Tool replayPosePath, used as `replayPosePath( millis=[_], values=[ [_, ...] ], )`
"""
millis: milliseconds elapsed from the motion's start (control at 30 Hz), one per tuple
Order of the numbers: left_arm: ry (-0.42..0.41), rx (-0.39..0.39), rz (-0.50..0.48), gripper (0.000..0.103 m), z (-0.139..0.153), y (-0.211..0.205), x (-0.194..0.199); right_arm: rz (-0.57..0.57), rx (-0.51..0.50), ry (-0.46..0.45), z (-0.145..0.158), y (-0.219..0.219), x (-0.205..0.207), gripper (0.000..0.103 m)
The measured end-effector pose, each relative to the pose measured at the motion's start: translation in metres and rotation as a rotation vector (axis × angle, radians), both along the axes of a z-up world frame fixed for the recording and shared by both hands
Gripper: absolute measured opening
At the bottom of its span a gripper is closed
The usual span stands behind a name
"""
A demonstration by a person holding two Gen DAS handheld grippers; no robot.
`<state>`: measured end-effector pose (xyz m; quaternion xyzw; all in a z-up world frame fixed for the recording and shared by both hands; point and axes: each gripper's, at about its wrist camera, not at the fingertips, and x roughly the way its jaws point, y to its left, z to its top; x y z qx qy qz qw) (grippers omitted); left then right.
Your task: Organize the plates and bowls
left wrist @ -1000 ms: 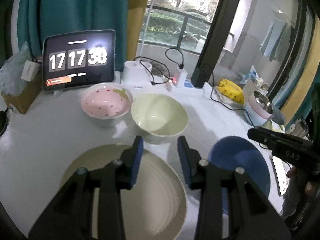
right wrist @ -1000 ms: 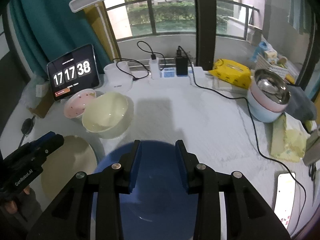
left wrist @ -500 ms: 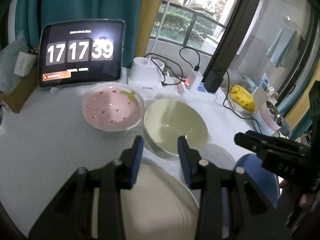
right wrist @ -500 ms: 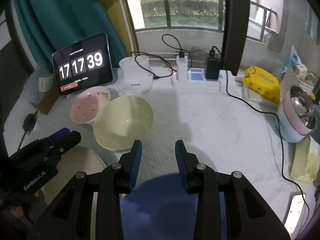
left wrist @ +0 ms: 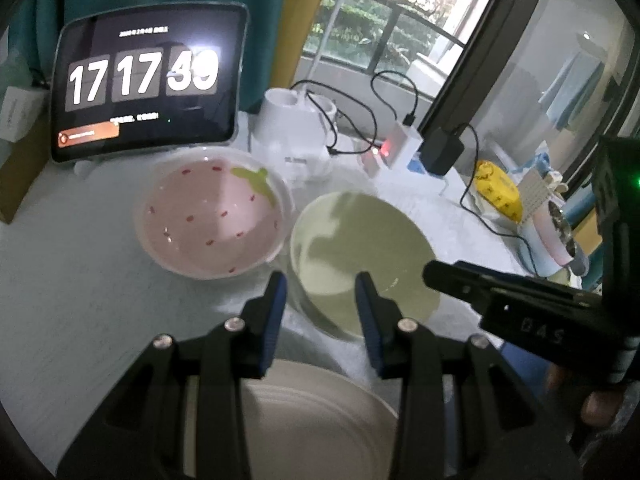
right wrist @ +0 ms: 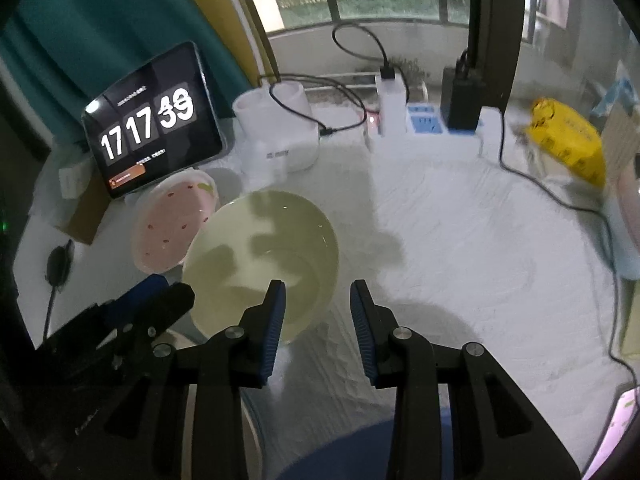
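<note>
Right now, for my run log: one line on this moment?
left gripper: open, empty | right gripper: open, empty | green bowl: on table, beside pink bowl

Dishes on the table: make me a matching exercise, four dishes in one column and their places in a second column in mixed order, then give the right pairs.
Things:
1. pink bowl
2. yellow-green bowl
3. cream plate
4. blue plate

Places:
A. under the left gripper, at the near table edge
B. just in front of the tablet clock
C. under the right gripper, at the bottom of its view
D. beside the pink bowl, ahead of both grippers

Pairs: 1-B, 2-D, 3-A, 4-C
</note>
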<state>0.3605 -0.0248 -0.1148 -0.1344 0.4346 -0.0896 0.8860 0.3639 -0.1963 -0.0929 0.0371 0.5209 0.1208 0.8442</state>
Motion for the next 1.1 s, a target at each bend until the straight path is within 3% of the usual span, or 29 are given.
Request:
replayPosePath(
  millis=[233, 433, 933, 1100],
  values=[
    [0.022, 0.026, -0.011, 0.034, -0.009, -0.003, 0.007, -0.002, 0.010, 0.034, -0.017, 0.003, 0.011, 0.033],
    [0.024, 0.056, -0.018, 0.027, -0.014, -0.008, 0.009, -0.009, 0.018, 0.048, -0.029, -0.001, 0.015, 0.023],
    [0.004, 0.132, -0.003, 0.020, -0.016, -0.014, 0.008, -0.007, 0.049, 0.024, -0.033, -0.004, 0.014, 0.021],
    [0.006, 0.125, 0.005, 0.017, -0.015, -0.010, 0.006, -0.003, 0.053, 0.012, -0.030, -0.005, 0.011, 0.019]
  ],
)
